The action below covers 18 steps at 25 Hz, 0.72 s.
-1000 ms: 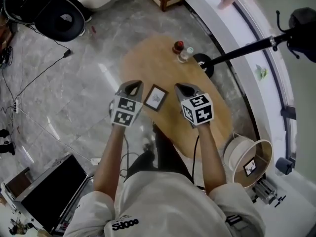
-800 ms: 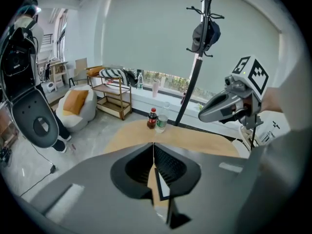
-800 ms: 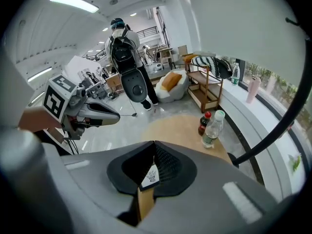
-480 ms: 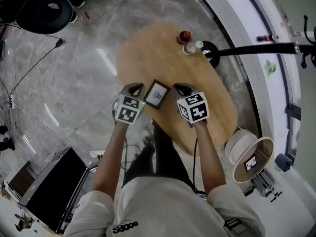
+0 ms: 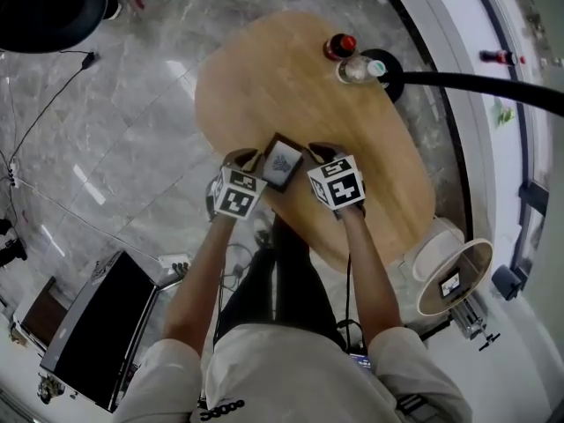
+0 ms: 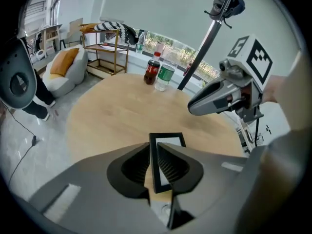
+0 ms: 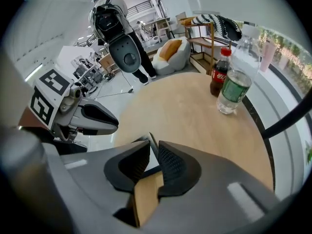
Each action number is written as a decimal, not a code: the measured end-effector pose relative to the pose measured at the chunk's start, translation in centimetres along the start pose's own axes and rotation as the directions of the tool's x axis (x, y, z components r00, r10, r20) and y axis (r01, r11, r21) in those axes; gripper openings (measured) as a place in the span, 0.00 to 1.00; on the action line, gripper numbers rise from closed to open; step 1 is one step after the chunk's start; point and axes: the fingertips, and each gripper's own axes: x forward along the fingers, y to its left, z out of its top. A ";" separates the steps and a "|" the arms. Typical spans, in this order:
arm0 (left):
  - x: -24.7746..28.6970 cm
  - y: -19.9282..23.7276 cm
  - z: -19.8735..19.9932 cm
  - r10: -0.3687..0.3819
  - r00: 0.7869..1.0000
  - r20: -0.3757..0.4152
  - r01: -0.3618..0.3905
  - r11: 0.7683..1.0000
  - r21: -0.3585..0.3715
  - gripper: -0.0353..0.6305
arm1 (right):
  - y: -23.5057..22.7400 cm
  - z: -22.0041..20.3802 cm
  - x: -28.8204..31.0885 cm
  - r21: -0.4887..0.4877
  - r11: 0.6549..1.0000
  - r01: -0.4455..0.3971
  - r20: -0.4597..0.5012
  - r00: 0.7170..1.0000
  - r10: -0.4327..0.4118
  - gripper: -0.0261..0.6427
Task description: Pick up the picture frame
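Note:
The picture frame (image 5: pixel 282 159), small with a black border and a pale print, hangs tilted just above the near part of the oval wooden table (image 5: pixel 291 77). My left gripper (image 5: pixel 249 159) is shut on the frame's left edge; in the left gripper view the frame (image 6: pixel 168 143) stands upright between the pads of this gripper (image 6: pixel 154 149). My right gripper (image 5: pixel 319 154) is at the frame's right side. Its jaws have just been opening: in the right gripper view a gap shows between the pads of this gripper (image 7: pixel 153 152), with the frame's edge (image 7: pixel 149 138) still in it.
A cola bottle (image 5: pixel 339 46) and a clear water bottle (image 5: pixel 357 69) stand at the table's far right, beside a black stand base (image 5: pixel 388 64) with a long pole. A white round stool (image 5: pixel 449 271) is right of the table. A dark monitor (image 5: pixel 97 324) and cables lie on the floor to the left.
Both grippers, with the frame between them, have sunk toward the table top. The frame now sits close over the table's near part.

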 end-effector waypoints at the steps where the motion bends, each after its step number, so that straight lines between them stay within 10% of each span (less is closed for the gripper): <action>1: 0.5 0.0 -0.5 -0.004 1.000 -0.009 0.003 1.000 -0.007 0.14 | -0.3 -0.4 0.6 -0.004 1.000 0.003 -0.011 1.000 -0.003 0.13; 18: 5.8 0.2 -4.2 -0.059 0.994 -0.096 0.052 0.996 -0.072 0.17 | -0.5 -4.6 8.4 -0.076 0.995 -0.060 -0.161 0.986 0.047 0.17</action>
